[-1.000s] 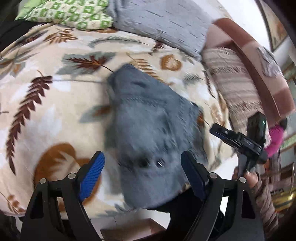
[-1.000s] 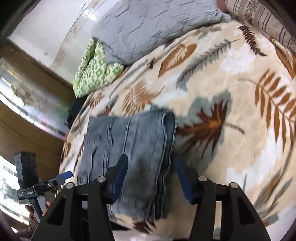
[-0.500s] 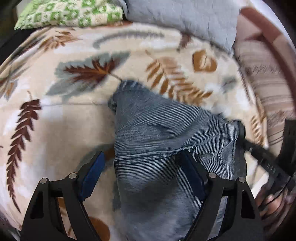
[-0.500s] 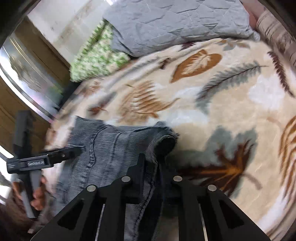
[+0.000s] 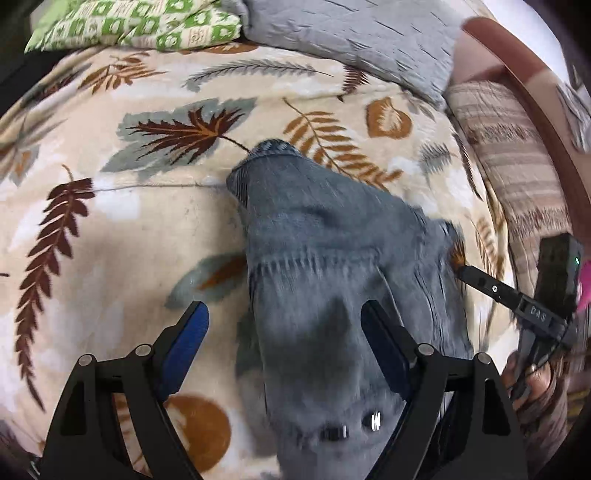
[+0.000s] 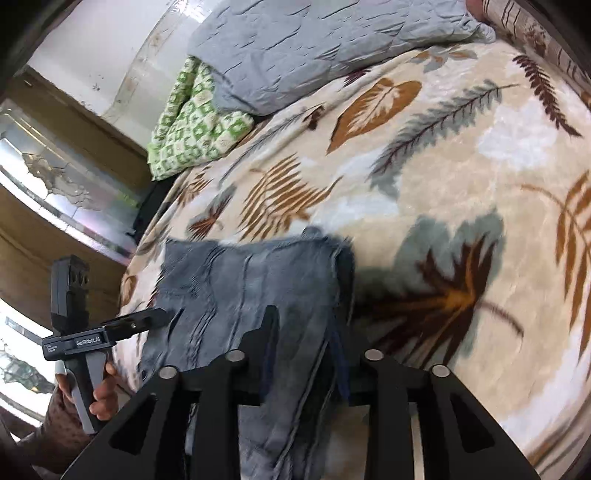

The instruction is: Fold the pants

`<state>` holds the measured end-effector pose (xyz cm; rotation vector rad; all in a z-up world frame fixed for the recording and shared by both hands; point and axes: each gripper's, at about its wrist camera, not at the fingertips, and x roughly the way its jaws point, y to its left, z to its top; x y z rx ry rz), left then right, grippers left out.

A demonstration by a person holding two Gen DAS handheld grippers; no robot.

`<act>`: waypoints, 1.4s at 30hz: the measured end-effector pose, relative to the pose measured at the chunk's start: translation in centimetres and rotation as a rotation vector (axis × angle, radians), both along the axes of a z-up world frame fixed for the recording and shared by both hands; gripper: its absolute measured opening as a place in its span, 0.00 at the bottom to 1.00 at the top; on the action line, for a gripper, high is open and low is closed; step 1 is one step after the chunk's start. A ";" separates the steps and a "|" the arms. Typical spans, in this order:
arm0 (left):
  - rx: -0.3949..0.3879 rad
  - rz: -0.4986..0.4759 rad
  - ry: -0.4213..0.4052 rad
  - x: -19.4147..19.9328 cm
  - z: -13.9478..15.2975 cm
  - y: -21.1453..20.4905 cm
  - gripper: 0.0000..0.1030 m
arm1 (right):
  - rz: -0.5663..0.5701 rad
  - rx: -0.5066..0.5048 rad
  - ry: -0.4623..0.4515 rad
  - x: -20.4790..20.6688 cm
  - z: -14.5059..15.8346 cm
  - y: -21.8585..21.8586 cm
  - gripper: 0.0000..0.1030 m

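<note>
Folded grey-blue pants [image 5: 332, 236] lie on a leaf-patterned blanket [image 5: 110, 240]. My left gripper [image 5: 282, 314] hovers open over the waistband end, its blue pads [image 5: 184, 343] wide apart and clear of the cloth. In the right wrist view the pants [image 6: 240, 280] reach under my right gripper [image 6: 306, 328]. Its jaws are opening, with the stacked right edge of the fabric still between them. The right gripper's finger [image 5: 484, 284] shows at the pants' right edge in the left wrist view. A hand [image 6: 103, 391] holds the left gripper [image 6: 140, 323] at the pants' left side.
A grey pillow [image 5: 351, 37] and a green patterned cloth [image 5: 129, 26] lie at the head of the bed. A striped brown cloth [image 5: 509, 166] lies along the right side. Wooden furniture with glass [image 6: 55, 184] stands beyond the bed's left edge.
Half a second ago my right gripper's jaws were closed on the pants' folded edge; now they stand apart. The left gripper stayed open and drew back slightly over the pants.
</note>
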<state>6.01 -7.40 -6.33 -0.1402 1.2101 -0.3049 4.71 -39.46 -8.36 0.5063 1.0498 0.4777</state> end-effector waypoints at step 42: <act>-0.113 -0.065 0.125 -8.9 -3.3 0.2 0.86 | 0.079 -0.161 0.027 -8.0 -1.7 2.4 0.45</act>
